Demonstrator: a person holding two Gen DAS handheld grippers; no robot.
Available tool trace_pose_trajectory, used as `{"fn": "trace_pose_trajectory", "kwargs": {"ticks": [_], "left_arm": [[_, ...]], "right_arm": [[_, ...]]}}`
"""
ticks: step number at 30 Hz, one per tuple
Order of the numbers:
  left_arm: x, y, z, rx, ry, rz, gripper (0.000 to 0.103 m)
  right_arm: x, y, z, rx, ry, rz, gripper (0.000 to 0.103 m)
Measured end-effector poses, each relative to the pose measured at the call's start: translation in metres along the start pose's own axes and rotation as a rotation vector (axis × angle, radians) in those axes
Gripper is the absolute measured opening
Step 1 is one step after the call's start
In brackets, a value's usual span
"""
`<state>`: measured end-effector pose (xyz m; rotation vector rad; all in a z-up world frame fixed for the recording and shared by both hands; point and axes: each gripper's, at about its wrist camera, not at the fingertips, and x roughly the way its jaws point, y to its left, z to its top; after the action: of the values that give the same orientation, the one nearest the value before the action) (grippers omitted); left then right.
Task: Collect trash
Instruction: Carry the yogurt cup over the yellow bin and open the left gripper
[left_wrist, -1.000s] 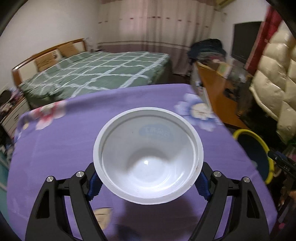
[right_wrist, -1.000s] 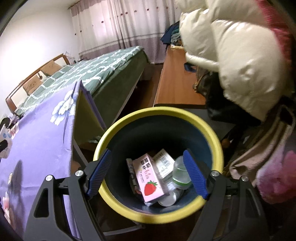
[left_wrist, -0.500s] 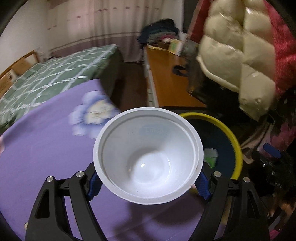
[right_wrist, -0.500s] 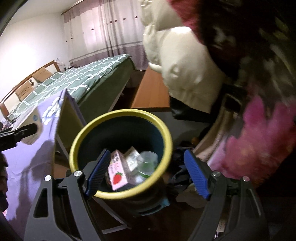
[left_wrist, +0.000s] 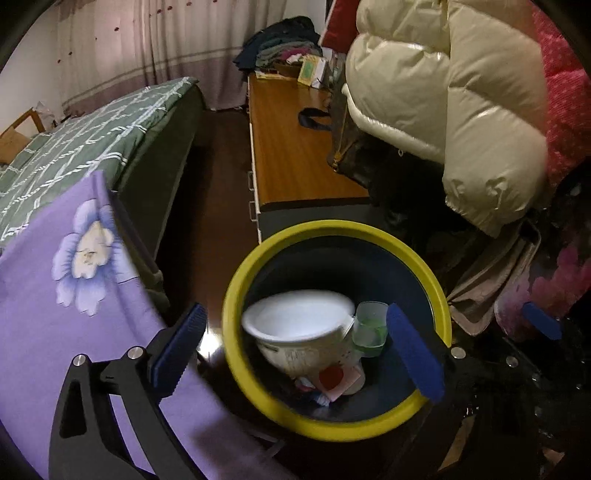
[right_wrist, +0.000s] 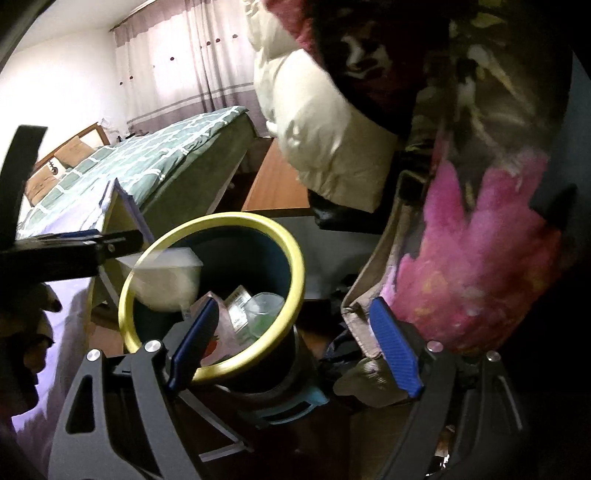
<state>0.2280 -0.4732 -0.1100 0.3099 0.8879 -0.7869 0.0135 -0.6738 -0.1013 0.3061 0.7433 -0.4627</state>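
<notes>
Left gripper (left_wrist: 295, 349): jaws opening, spread wide, blue pads clear of everything, nothing between them but air above the bin.
White bowl (left_wrist: 301, 334): motion-blurred, inside the bin at its left wall, tilted, rim up, not touched by either pad.
Trash bin (left_wrist: 417, 258): round, yellow rim, dark interior, standing on the floor just off the corner of the purple-clothed table (left_wrist: 55, 332).
Bin contents beside the bowl: clear plastic cup (left_wrist: 369, 328) with green tint, strawberry milk carton (left_wrist: 336, 378), other packaging.
Right gripper (right_wrist: 291, 347): jaws wide apart, holding nothing, left pad over the near rim of the bin, right pad outside it.
Surroundings: green checked bed (left_wrist: 85, 140), wooden cabinet top (left_wrist: 291, 147), cream puffer jacket (left_wrist: 443, 103).
</notes>
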Motion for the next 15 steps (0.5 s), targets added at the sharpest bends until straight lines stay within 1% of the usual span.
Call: {"fn": "trace_pose_trajectory", "kwargs": {"ticks": [5, 8, 13, 15], "left_arm": [[-0.061, 0.030, -0.025, -0.048, -0.092, 0.021, 0.098], [-0.106, 0.054, -0.053, -0.124, -0.145, 0.021, 0.098], [-0.175, 0.084, -0.105, -0.162, -0.241, 0.108, 0.098], [-0.206, 0.098, -0.131, -0.199, -0.282, 0.149, 0.098]], "right_arm": [[-0.007, 0.019, -0.006, -0.024, 0.000, 0.044, 0.079], [-0.016, 0.033, -0.008, -0.043, -0.008, 0.070, 0.079], [-0.040, 0.061, -0.011, -0.091, -0.040, 0.117, 0.080], [-0.051, 0.075, -0.012, -0.118, -0.056, 0.142, 0.081]]}}
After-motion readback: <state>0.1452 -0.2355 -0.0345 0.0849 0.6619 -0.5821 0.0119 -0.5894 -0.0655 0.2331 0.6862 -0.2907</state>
